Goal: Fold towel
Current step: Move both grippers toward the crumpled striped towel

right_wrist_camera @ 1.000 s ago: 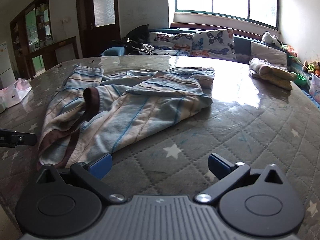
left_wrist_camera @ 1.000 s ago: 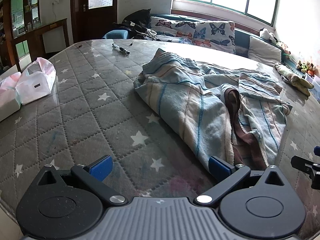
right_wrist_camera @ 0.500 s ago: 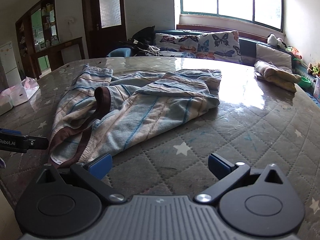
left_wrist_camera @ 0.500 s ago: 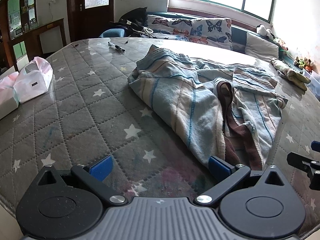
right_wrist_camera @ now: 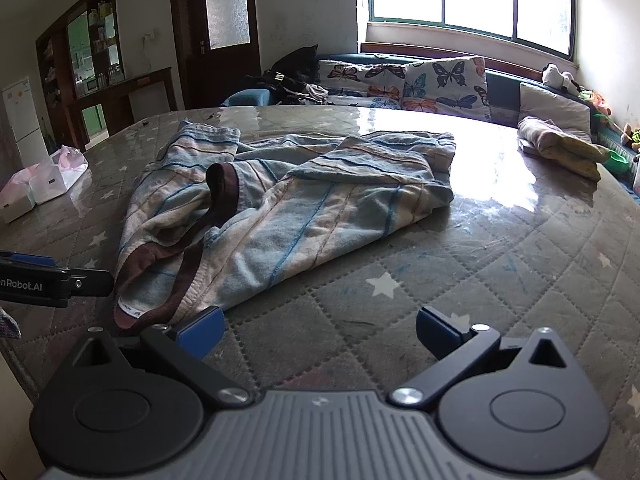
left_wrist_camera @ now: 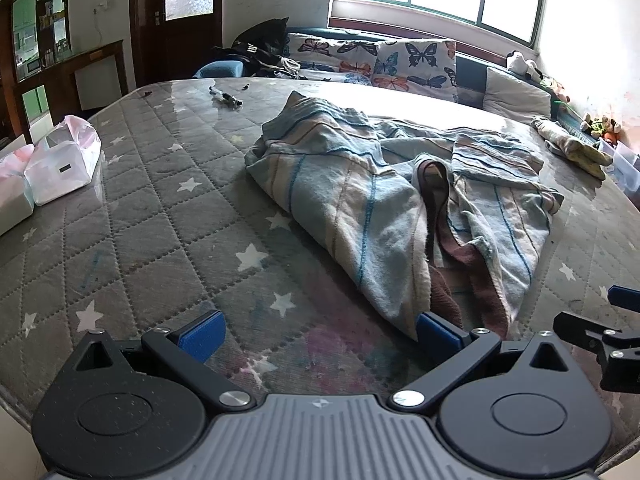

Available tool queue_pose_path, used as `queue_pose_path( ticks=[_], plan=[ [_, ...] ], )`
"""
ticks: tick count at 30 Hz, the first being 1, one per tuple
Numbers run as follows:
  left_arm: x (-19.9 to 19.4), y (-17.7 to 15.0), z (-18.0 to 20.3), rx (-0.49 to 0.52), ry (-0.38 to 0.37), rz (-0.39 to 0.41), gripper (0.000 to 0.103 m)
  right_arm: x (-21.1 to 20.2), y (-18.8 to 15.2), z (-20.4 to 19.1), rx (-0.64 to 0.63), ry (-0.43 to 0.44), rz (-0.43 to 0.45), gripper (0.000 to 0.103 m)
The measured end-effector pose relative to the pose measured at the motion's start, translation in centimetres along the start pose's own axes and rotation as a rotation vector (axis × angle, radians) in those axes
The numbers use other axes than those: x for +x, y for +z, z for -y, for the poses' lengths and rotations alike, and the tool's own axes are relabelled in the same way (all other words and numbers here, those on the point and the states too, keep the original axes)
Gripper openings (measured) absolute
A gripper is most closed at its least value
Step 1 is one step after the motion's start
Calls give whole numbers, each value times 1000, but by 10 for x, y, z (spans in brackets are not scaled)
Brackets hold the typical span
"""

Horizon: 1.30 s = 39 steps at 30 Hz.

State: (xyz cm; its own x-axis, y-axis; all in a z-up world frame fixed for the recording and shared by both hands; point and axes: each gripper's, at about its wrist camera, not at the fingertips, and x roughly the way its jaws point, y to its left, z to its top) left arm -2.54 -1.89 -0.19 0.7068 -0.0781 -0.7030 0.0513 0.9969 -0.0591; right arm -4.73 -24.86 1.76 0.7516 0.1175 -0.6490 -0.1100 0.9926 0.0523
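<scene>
Jaws spread wide and gripping nothing, the left gripper (left_wrist_camera: 318, 334) and right gripper (right_wrist_camera: 320, 328) hover at the mattress (left_wrist_camera: 168, 236) edge. Each should pinch a separate near corner, single layer. The striped blue towel (right_wrist_camera: 280, 216), brown-hemmed, lies crumpled mid-mattress.

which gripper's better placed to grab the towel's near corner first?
Left, probably. The left gripper is open with its right finger pad already at the towel near tip. The right gripper, also open, mostly faces bare mattress; only its left pad is beside the brown hem.
</scene>
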Motion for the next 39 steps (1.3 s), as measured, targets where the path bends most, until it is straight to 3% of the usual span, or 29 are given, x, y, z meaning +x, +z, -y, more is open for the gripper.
queue_pose_path(
  ticks=[39],
  plan=[
    [9, 12, 9, 27, -24, -17, 103, 13, 4, -5, 9, 21, -50, 103]
  ],
)
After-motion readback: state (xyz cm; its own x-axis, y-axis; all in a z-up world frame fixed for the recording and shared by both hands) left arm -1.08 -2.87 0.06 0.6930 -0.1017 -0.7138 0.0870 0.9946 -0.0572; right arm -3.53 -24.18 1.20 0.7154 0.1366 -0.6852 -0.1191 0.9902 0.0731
